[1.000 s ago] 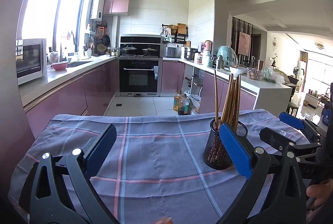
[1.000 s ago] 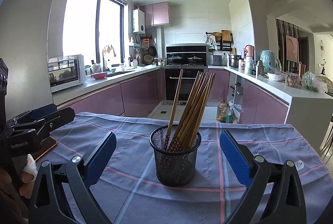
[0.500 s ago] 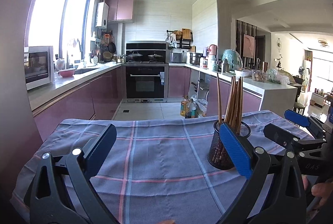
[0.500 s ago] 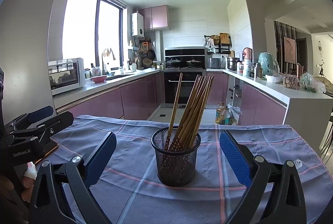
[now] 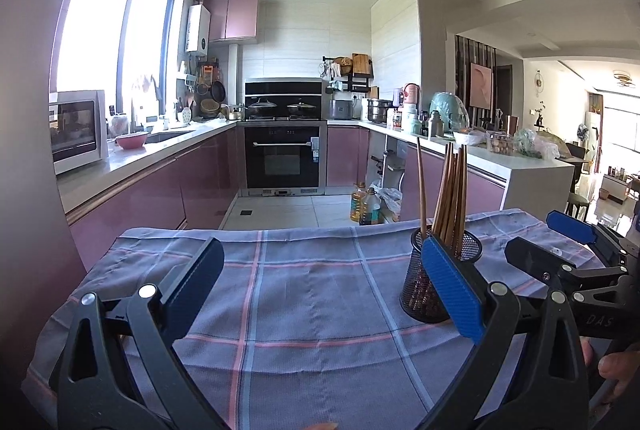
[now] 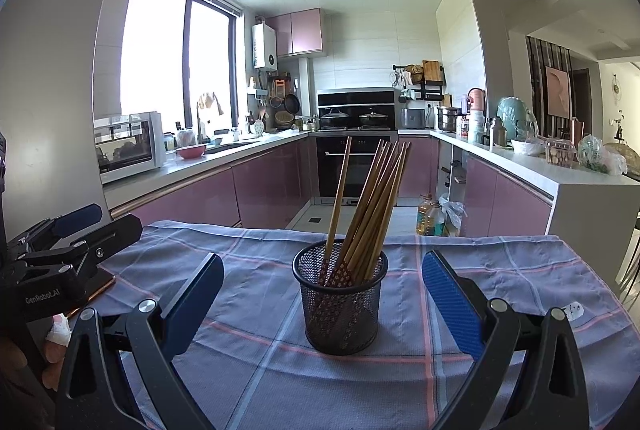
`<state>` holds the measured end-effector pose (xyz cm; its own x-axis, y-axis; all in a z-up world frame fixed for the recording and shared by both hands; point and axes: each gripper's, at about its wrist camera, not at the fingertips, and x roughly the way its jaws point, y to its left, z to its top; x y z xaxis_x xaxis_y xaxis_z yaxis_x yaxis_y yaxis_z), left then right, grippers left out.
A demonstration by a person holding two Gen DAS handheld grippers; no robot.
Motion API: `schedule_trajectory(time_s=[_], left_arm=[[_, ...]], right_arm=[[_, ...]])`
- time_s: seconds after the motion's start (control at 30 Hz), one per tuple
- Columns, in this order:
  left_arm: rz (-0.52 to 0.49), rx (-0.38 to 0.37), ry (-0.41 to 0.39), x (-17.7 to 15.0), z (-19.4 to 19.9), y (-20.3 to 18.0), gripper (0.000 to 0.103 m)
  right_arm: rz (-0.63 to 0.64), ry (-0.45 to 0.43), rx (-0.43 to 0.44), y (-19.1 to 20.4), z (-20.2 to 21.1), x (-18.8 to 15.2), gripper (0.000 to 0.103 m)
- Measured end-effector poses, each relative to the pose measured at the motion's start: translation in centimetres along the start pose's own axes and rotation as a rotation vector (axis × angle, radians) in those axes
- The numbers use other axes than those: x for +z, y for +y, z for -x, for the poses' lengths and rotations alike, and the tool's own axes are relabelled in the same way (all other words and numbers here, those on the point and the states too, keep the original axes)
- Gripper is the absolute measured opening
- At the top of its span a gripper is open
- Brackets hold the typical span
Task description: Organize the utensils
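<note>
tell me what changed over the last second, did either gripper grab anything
Nothing was grabbed or let go. The left gripper swung a little left, so the mesh cup of chopsticks drifted right in its view. The right gripper barely moved, cup centred ahead. Both jaws stay wide open and empty; cup and tablecloth unmoved.

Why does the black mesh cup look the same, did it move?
No. The black mesh cup sits on the same pink stripe crossing of the checked cloth.

sunlit kitchen: pink cabinets [image 6: 264,190], big window [image 6: 176,62], black oven [image 5: 285,158], white tiled floor [image 5: 288,208]
</note>
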<state>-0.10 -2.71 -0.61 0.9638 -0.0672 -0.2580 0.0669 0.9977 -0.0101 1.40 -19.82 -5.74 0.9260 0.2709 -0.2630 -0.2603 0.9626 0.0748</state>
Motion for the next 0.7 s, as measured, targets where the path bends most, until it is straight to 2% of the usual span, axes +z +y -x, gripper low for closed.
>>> schedule_trajectory(time_s=[0.7], left_arm=[[0.000, 0.006, 0.009, -0.25, 0.13, 0.04, 0.097]], right_arm=[[-0.002, 0.004, 0.004, 0.15, 0.02, 0.03, 0.096]])
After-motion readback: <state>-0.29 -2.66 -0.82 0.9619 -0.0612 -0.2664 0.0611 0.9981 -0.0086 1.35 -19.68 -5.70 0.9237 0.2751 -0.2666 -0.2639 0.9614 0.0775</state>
